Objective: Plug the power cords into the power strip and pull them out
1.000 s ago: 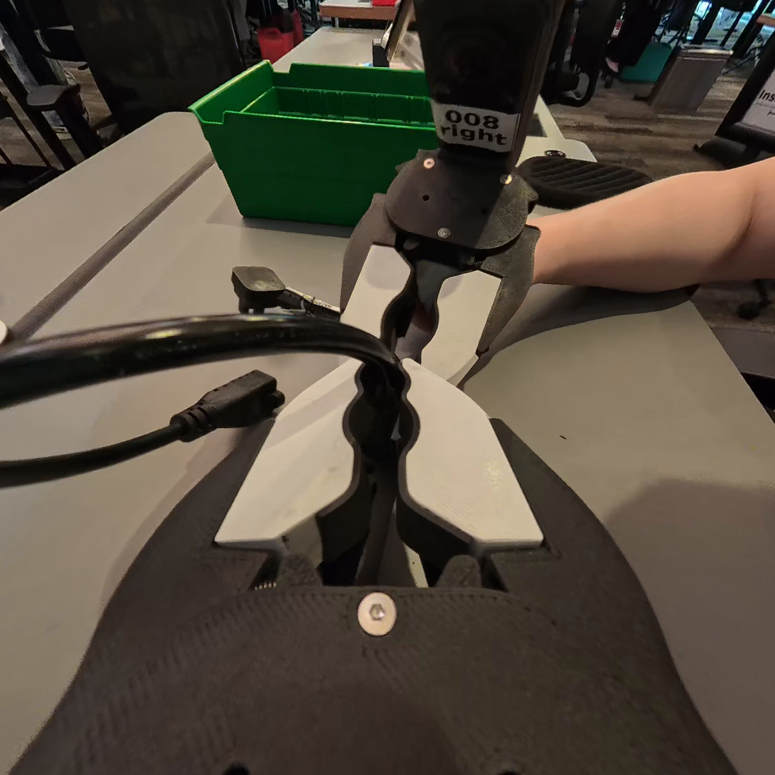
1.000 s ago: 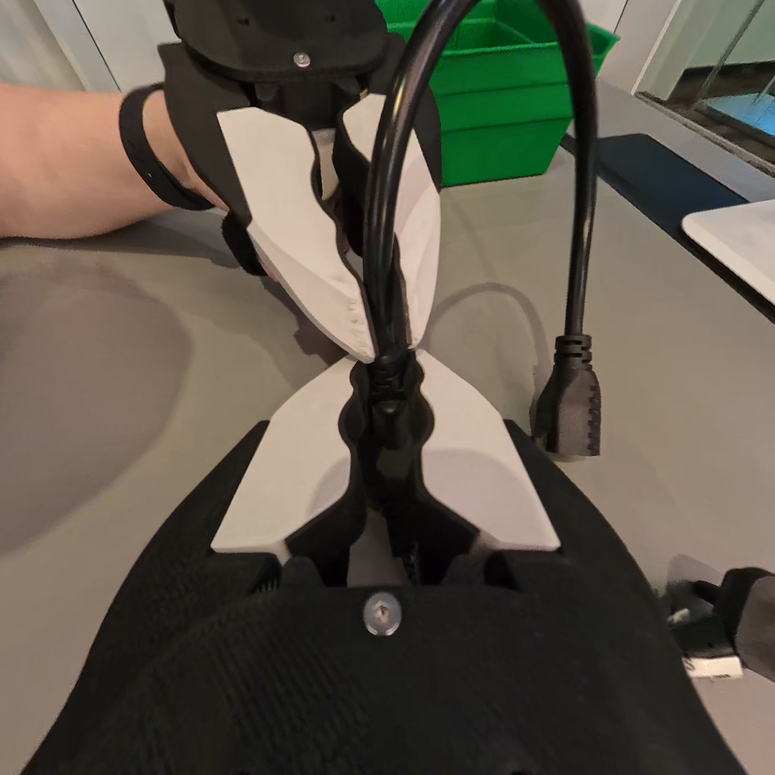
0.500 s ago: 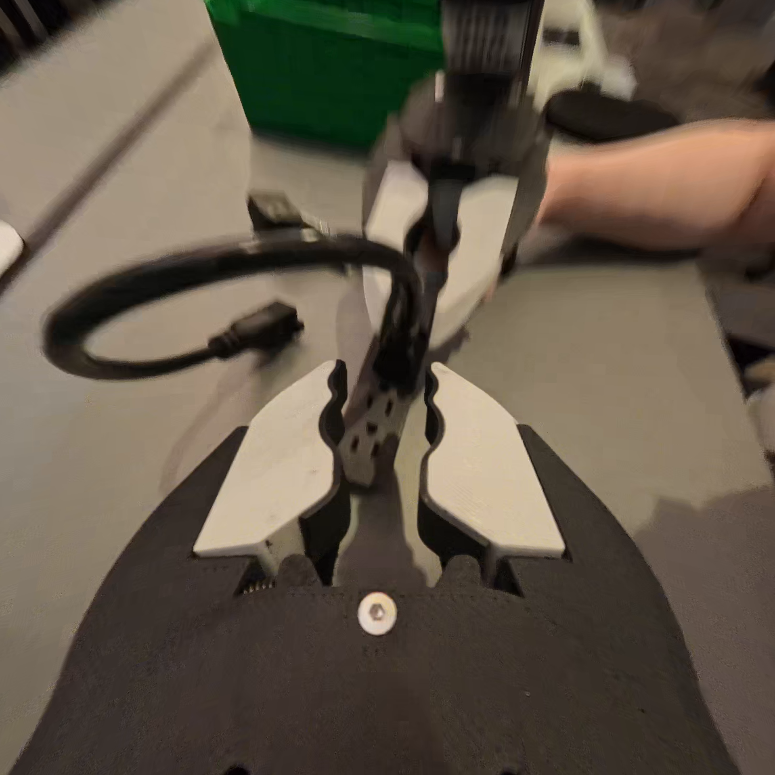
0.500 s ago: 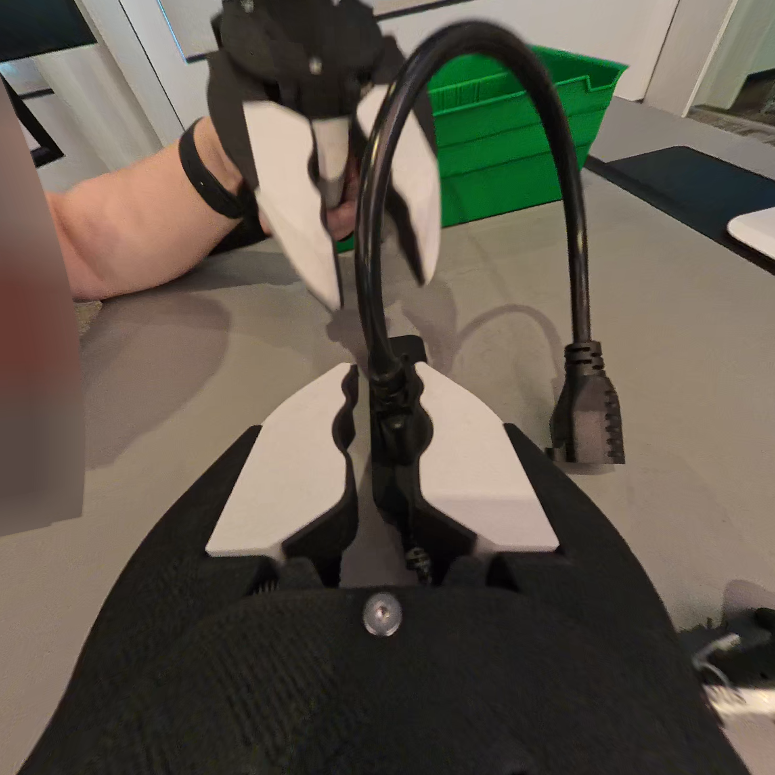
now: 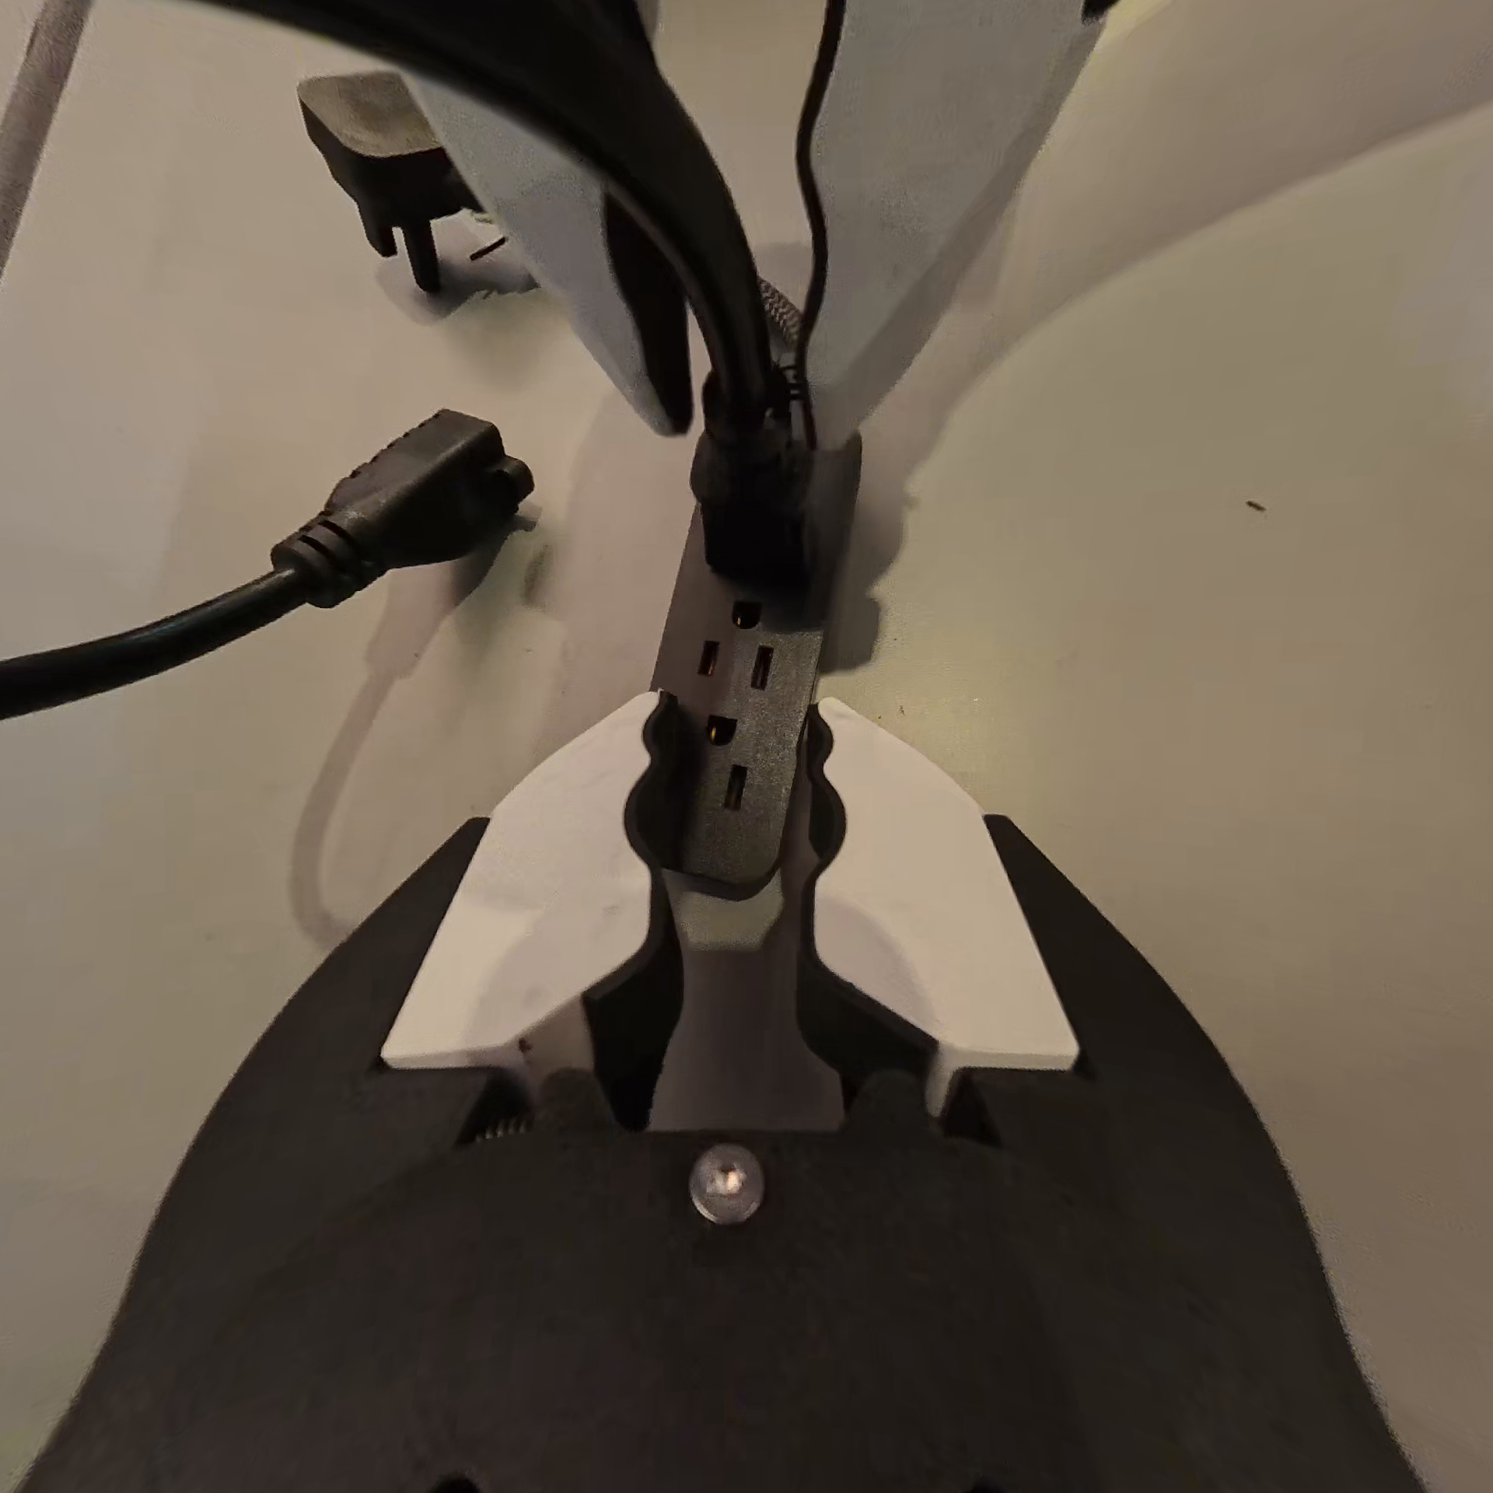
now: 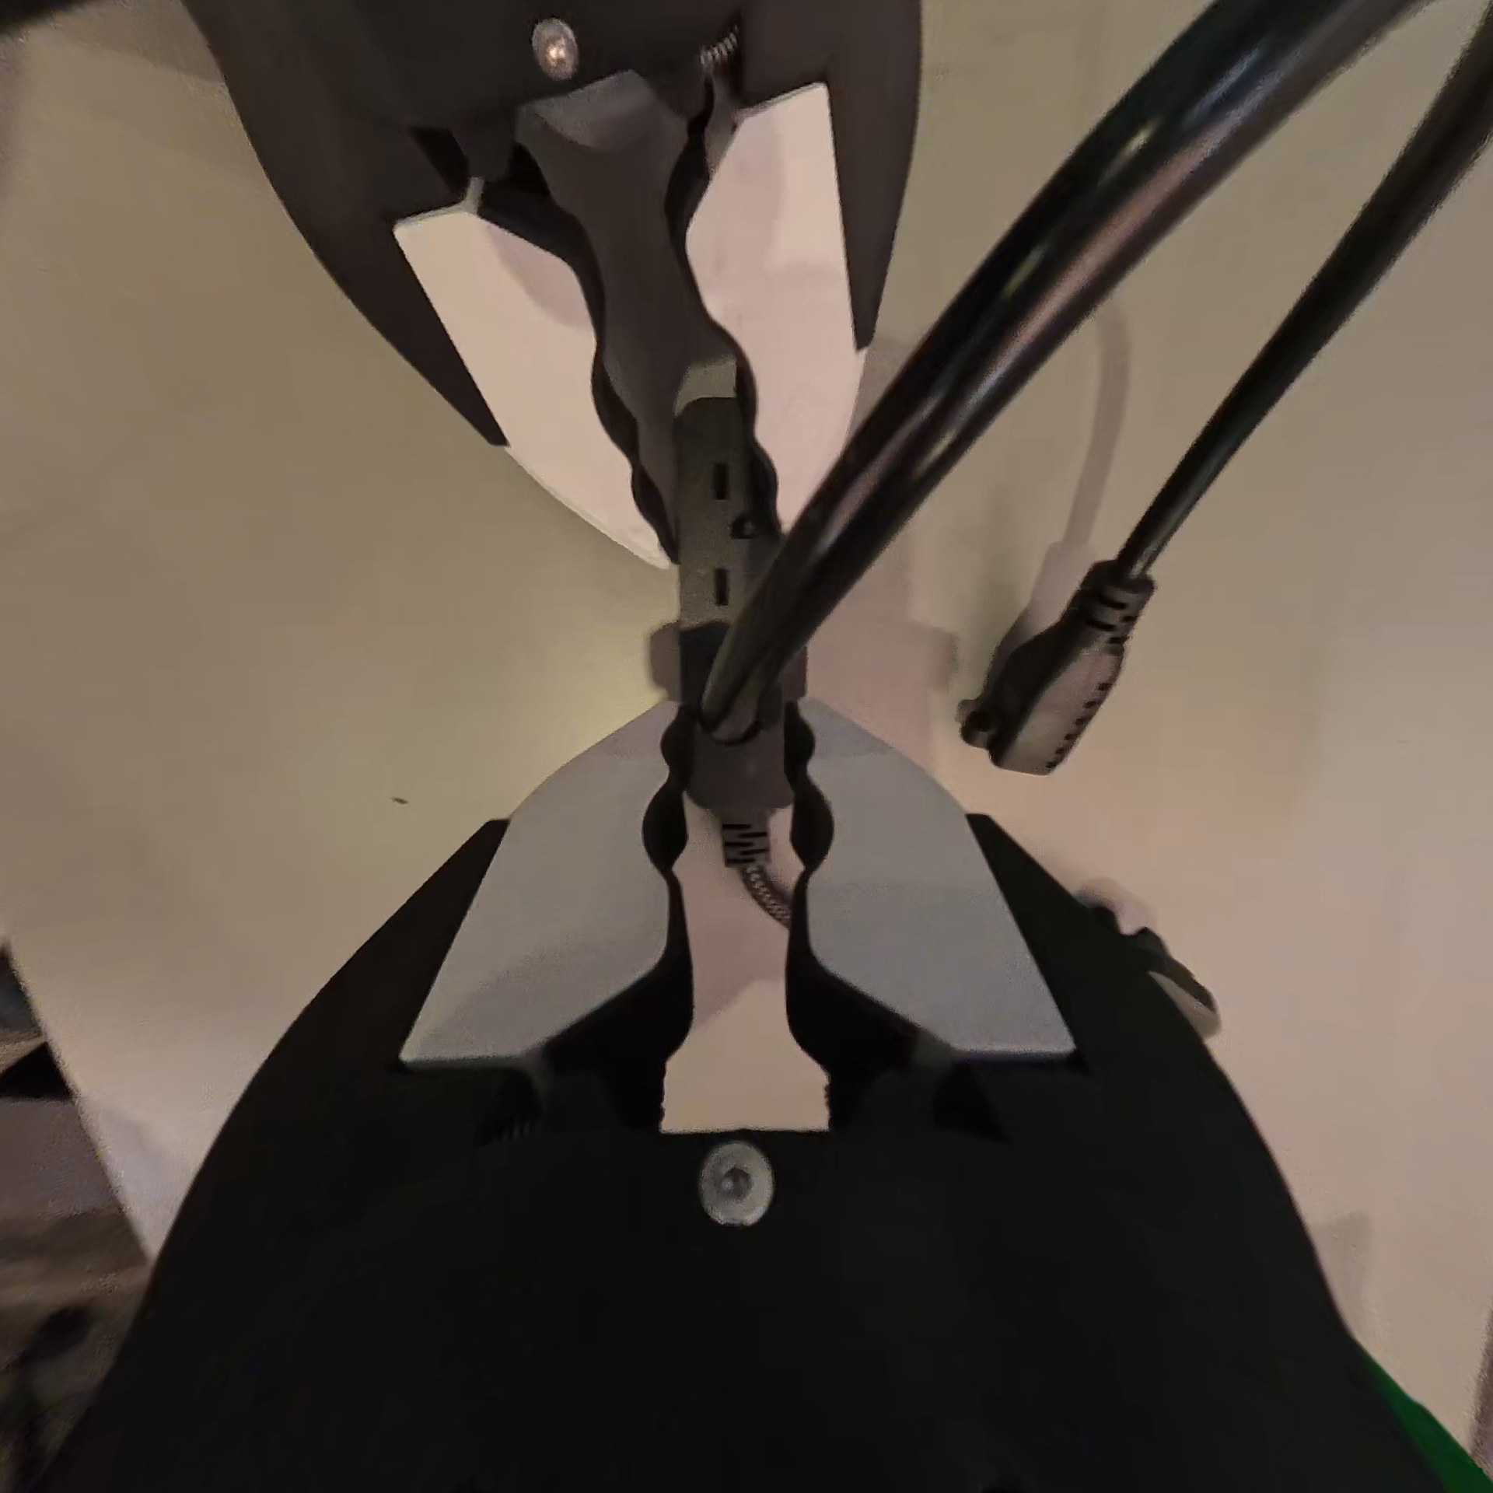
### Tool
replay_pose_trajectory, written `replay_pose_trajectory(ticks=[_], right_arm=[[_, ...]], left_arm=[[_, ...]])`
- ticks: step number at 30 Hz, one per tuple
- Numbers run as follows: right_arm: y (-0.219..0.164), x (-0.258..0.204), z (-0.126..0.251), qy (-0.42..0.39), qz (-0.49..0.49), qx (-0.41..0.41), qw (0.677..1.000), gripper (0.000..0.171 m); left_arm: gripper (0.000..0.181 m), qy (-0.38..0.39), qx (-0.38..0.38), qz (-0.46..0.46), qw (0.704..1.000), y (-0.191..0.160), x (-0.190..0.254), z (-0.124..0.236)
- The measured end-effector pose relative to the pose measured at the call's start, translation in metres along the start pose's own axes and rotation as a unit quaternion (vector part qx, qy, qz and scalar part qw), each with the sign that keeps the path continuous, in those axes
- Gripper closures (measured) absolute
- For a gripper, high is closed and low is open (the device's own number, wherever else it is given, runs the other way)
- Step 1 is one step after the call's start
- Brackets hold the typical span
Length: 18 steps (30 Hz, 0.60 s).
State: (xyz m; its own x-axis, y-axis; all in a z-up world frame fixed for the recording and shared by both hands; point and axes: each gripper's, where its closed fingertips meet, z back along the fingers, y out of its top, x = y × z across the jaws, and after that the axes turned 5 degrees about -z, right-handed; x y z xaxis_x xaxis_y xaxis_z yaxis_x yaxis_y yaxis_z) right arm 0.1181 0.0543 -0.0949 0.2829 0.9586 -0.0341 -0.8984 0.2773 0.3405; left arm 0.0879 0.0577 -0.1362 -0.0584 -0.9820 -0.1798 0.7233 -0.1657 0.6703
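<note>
Power strip (image 5: pixel 739 727): slim dark-grey bar, lay flat on pale table (image 5: pixel 1131 646). Left gripper (image 5: pixel 731 711) clamped its near end. Black plug (image 5: pixel 755 517) sat in its far outlet; right gripper (image 6: pixel 731 727) closed around that plug. Cord's socket end (image 5: pixel 428 493) rested left of strip.
</note>
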Motion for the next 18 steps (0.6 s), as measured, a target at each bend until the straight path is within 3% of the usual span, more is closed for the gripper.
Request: replay_pose_trajectory(ticks=[12,16,18], right_arm=[[-0.003,0.001,-0.005,-0.053,-0.002,-0.146,0.988,0.156],[-0.008,0.002,-0.006,-0.043,-0.016,-0.166,0.985,0.154],[-0.008,0.002,-0.006,-0.048,-0.012,-0.171,0.984,0.154]], left_arm=[[0.153,0.011,0.064,-0.021,0.998,0.002,0.001,-0.005],[0.174,-0.016,0.088,-0.024,0.996,0.005,0.010,-0.001],[0.175,-0.024,0.090,-0.031,0.995,0.002,0.013,0.003]])
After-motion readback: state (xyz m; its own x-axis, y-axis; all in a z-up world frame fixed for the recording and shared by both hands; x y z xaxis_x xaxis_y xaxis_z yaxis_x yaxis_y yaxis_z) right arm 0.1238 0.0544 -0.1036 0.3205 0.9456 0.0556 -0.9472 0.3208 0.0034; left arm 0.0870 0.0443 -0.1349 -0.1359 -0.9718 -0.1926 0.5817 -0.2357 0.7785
